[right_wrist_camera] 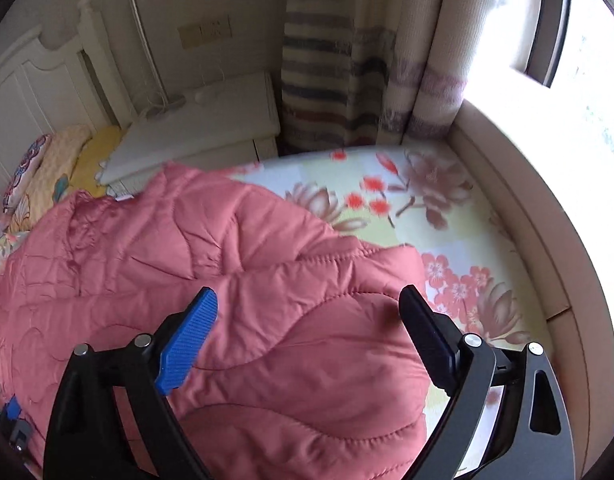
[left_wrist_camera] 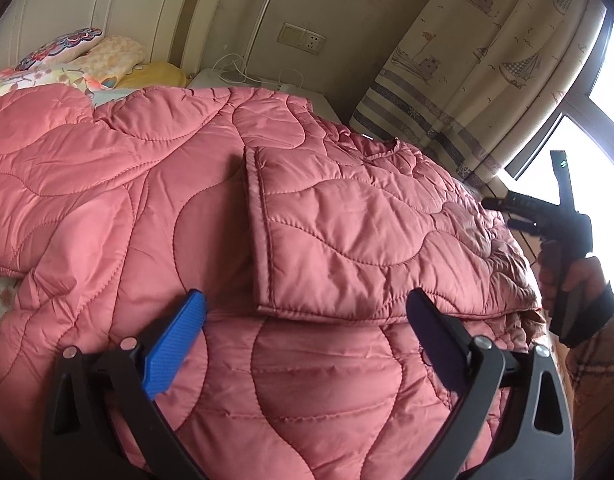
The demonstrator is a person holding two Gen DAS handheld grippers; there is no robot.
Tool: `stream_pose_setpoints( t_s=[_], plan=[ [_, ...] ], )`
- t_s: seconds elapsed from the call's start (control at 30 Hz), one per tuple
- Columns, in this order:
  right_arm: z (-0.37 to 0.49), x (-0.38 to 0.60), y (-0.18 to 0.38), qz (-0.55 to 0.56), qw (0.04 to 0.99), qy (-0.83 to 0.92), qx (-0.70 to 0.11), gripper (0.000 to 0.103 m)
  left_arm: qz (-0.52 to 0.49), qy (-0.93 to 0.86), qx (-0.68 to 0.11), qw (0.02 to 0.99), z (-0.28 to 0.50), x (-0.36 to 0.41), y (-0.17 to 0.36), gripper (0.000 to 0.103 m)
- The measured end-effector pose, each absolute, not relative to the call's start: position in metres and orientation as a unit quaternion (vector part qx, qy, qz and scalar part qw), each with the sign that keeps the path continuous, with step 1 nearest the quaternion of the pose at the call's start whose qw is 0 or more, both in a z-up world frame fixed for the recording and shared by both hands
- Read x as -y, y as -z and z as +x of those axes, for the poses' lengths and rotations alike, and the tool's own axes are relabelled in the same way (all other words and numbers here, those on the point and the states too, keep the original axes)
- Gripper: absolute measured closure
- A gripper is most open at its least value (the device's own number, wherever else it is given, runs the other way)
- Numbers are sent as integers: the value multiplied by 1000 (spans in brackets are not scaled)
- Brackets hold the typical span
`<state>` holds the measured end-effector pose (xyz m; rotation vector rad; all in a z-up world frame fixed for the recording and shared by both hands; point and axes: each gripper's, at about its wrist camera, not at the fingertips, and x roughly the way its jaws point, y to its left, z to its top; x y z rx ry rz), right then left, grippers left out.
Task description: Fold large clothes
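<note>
quilted, faintly glossy pink jacket (left_wrist_camera: 307,220)

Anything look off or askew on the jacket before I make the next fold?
Nothing damaged. The pink jacket lies on the bed with one sleeve folded across it; its right edge is bunched and wrinkled. Both grippers hover open.
</note>
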<state>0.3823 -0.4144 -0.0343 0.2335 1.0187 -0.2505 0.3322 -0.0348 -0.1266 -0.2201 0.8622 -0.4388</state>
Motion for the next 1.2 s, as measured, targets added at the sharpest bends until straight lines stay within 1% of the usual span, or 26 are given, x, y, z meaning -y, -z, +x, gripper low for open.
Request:
stream_pose_setpoints(
  t_s=[0.03,0.13,0.23,0.33,0.4,0.47,0.5,0.57,0.67,0.7,0.77,0.8,0.83,1.0,1.13,1.2],
  plan=[
    [382,408,35,96,859,117,-489,14,-102,209,-414,880,332,36,126,3],
    [383,394,53,54,834,102,-539,14,-102,210,-414,880,332,35,126,3],
    [359,383,36,36,854,134,-502,14,-107,212,-413,879,332,35,126,3],
    [325,366,22,59,881,120,-454,14,-104,210,-415,879,333,36,126,3],
    [317,348,35,45,870,95,-481,14,-99,208,-416,880,333,37,127,3],
    [314,328,48,5,857,93,-508,14,-99,208,-415,880,333,36,127,3],
    [309,324,47,-6,860,100,-501,14,-101,209,-415,880,333,35,127,3],
    [303,324,37,18,860,104,-499,14,-105,209,-414,880,333,33,127,3],
    [284,321,19,55,883,102,-456,12,-105,208,-415,880,333,33,128,3],
    [282,315,21,51,883,99,-455,5,-102,206,-415,880,333,34,128,3],
    [285,298,41,12,863,84,-498,5,-103,206,-414,881,332,33,127,3],
    [283,289,46,-8,860,90,-503,5,-111,207,-411,881,332,30,126,3],
    [277,284,44,-17,866,96,-490,5,-118,203,-409,882,331,26,124,3],
    [251,280,23,26,891,86,-445,5,-159,138,-386,898,316,-21,97,3],
    [250,264,40,-16,882,75,-464,5,-205,74,-349,911,295,-85,82,3],
    [249,262,45,-7,881,76,-467,5,-255,17,-329,909,281,-135,82,3]
  ],
)
